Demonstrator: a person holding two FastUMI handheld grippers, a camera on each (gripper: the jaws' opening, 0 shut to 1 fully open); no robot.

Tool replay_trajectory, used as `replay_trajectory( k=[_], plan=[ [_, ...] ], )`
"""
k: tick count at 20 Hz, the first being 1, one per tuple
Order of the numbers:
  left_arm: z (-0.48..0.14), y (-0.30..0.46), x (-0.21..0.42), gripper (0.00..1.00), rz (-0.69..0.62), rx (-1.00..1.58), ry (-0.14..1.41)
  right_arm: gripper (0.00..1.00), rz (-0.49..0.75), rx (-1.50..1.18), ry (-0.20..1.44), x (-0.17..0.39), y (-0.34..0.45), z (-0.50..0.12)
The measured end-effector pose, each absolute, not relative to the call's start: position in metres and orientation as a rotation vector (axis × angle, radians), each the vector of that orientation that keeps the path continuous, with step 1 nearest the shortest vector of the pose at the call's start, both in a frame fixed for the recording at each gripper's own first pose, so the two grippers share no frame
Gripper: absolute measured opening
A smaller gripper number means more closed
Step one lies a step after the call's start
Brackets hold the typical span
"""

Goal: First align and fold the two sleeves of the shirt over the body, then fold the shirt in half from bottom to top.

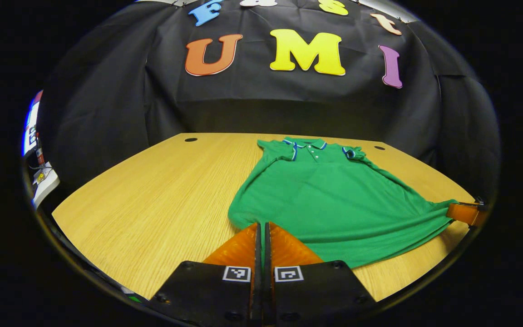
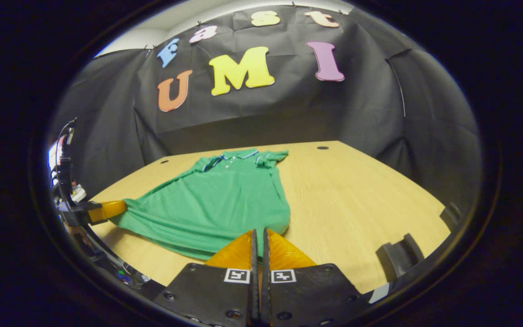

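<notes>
A green polo shirt [image 1: 334, 195] lies front up on the wooden table [image 1: 152, 190], collar [image 1: 309, 144] toward the far wall, both short sleeves tucked in by the shoulders. My left gripper [image 1: 262, 225] is shut on the near left hem corner. My right gripper [image 1: 459, 211] pinches the opposite hem corner at the table's right edge, and the hem is drawn taut between them. In the right gripper view the shirt [image 2: 216, 200] stretches leftward from my right gripper [image 2: 259, 231], shut on its corner, to my left gripper [image 2: 109, 210].
Round cable holes [image 1: 190, 139] [image 1: 379, 147] sit near the table's far corners. A black bracket [image 2: 400, 259] stands at the near right edge of the table [image 2: 357, 195]. Cables and equipment [image 1: 39, 177] crowd the space past the left edge.
</notes>
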State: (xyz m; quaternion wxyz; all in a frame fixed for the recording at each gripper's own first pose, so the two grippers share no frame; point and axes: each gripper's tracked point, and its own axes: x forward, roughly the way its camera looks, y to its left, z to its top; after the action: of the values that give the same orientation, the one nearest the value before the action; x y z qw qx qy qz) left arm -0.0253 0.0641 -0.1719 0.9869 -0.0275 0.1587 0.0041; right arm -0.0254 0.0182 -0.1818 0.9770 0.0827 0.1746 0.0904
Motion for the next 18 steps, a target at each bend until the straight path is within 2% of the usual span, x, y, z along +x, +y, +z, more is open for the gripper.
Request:
replay_trajectory(
  k=[2, 9, 18],
  plan=[
    [-0.153, 0.060, -0.017, 0.06, -0.007, -0.047, 0.289, 0.00, 0.179, 0.158, 0.309, -0.014, 0.013, -0.159],
    [-0.078, 0.061, 0.040, 0.06, -0.032, -0.062, 0.171, 0.02, 0.185, 0.146, 0.182, 0.051, 0.011, -0.091],
    [-0.001, 0.066, 0.160, 0.06, -0.054, 0.009, 0.057, 0.02, 0.130, 0.099, 0.063, 0.185, 0.020, -0.017]
  ],
)
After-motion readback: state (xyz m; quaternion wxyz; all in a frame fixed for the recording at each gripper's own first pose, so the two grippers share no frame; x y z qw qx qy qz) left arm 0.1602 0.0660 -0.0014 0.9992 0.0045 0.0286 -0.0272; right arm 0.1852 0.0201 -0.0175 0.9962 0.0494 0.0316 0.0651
